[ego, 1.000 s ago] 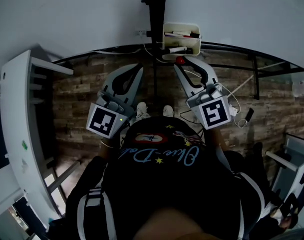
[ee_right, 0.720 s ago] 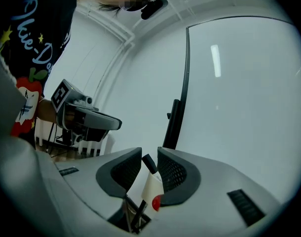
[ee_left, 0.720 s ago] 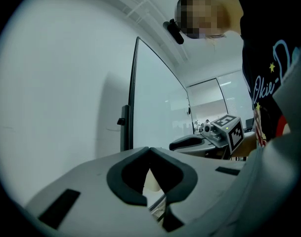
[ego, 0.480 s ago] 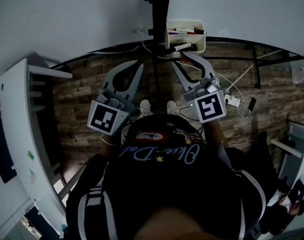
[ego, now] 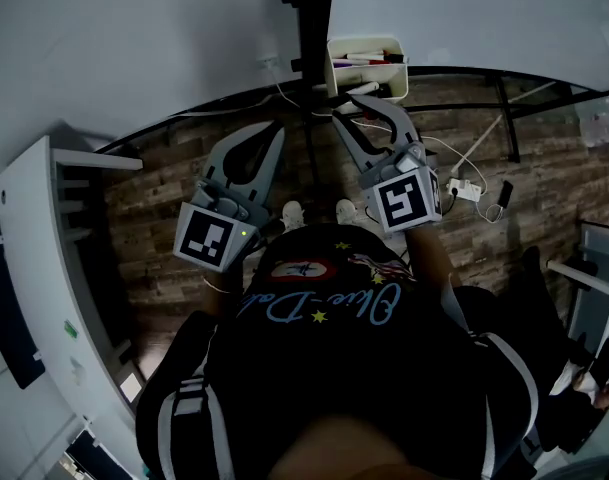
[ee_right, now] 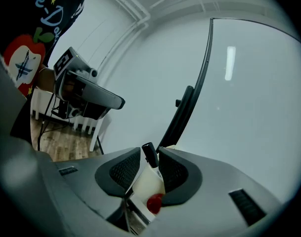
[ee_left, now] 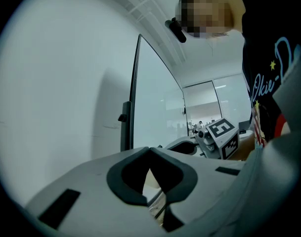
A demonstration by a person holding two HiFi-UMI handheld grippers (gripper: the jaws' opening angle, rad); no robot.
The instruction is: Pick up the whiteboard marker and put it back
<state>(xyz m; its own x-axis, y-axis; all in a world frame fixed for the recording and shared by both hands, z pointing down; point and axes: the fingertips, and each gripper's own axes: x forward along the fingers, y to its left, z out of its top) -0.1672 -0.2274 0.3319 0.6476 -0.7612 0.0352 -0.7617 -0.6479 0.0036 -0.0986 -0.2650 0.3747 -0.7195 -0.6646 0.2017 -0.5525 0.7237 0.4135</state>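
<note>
The right gripper [ego: 348, 108] has its jaws drawn in on the whiteboard marker [ee_right: 150, 157], whose black cap pokes out between the tips, and it hovers just below the white marker holder [ego: 370, 78] mounted on the whiteboard [ego: 134, 48]. The left gripper [ee_left: 150, 150] hangs aside with its jaws together and nothing in them. This looks like the put-back step: lift the marker over the holder's rim, then let go.

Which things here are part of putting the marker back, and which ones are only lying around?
Part of the job: marker; right gripper, shut on it; white pen box.
Only around: left gripper, shut and empty; power strip on the floor; white shelf.
</note>
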